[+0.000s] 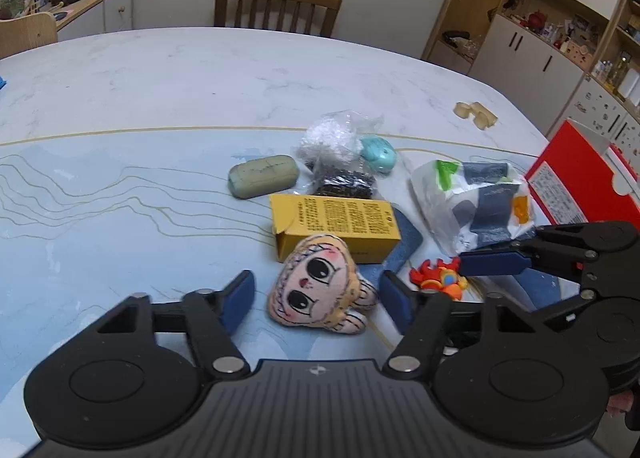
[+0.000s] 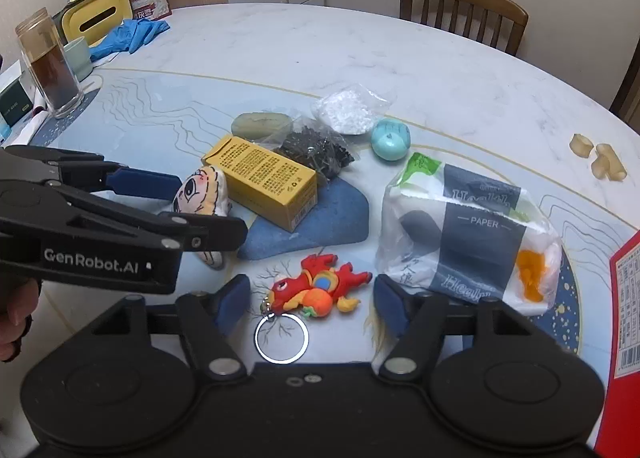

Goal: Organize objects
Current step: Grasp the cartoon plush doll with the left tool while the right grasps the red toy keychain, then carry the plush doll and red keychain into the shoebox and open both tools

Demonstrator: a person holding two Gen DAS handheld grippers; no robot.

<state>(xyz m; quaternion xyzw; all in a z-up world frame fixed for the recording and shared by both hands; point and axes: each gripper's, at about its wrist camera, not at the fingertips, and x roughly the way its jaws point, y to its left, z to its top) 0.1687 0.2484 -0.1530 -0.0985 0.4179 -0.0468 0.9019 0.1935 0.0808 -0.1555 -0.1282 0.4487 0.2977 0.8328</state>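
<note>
My left gripper (image 1: 318, 300) is open, its fingers on either side of a plush doll head (image 1: 318, 284) that lies on the table; it also shows in the right wrist view (image 2: 202, 192). My right gripper (image 2: 310, 306) is open around a red dragon keychain (image 2: 316, 290) with a metal ring (image 2: 282, 338). Behind lie a yellow box (image 1: 334, 226), a green soap bar (image 1: 264, 176), a bag of black bits (image 1: 346, 182), a bag of white beads (image 1: 330, 136), a teal egg-shaped toy (image 1: 380, 154) and a tissue pack (image 2: 468, 238).
A red box (image 1: 576, 182) stands at the right. Beige rings (image 2: 598, 156) lie far right. A glass jar (image 2: 50, 66), a yellow tissue holder (image 2: 96, 16) and blue gloves (image 2: 130, 36) sit at the left. Chairs (image 1: 276, 6) stand behind the table (image 1: 160, 70).
</note>
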